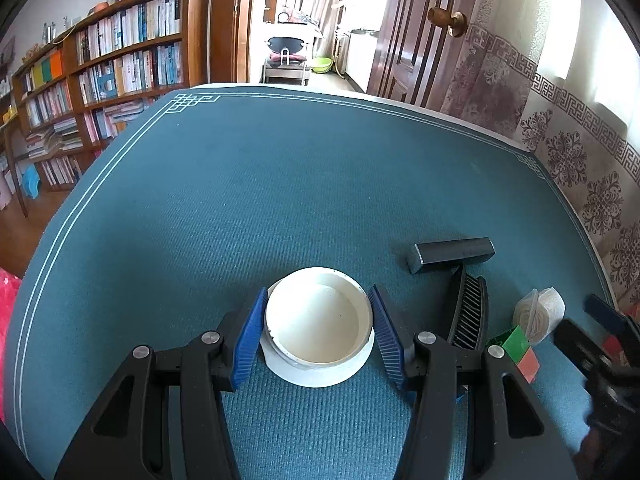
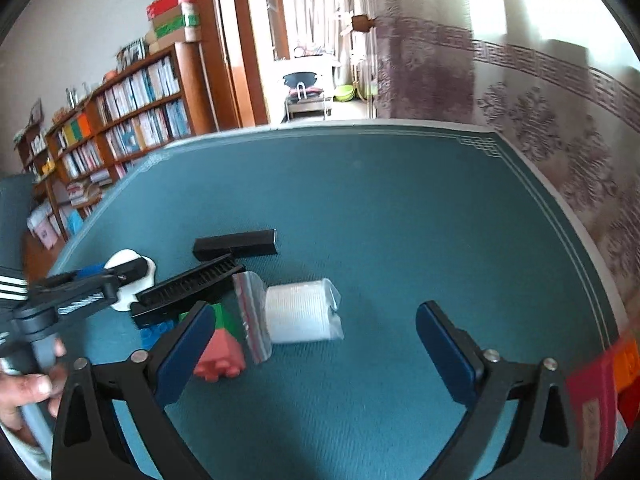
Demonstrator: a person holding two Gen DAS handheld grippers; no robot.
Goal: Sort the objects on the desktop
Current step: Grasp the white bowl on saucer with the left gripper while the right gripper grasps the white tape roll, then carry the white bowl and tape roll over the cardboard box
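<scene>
Low in the centre of the left wrist frame, the left gripper (image 1: 319, 330) was seen with its blue pads set against both sides of a white bowl (image 1: 318, 326), apparently clamped on it; the bowl sat on a white saucer (image 1: 320, 376) on the teal mat (image 1: 280, 200). A slip was judged possible: the bowl wall is round and smooth, so a lift could tilt it or drag the saucer along. At lower right of that frame a black comb (image 1: 470, 312), a black box (image 1: 450, 254), a bagged roll of cotton pads (image 1: 538, 314) and green and pink blocks (image 1: 520, 348) were crowded together. In the right wrist frame the right gripper (image 2: 316, 344) was recorded with jaws wide apart and nothing between them, the cotton pad bag (image 2: 300, 312) lying just ahead. Its left finger was close to the pink block (image 2: 220, 356), so a nudge was judged likely on approach. Only the right wrist view showed the person's hand (image 2: 24, 392) on the other tool's handle and a red and orange item (image 2: 600, 384) at right edge; only the left showed the grip on the bowl.
</scene>
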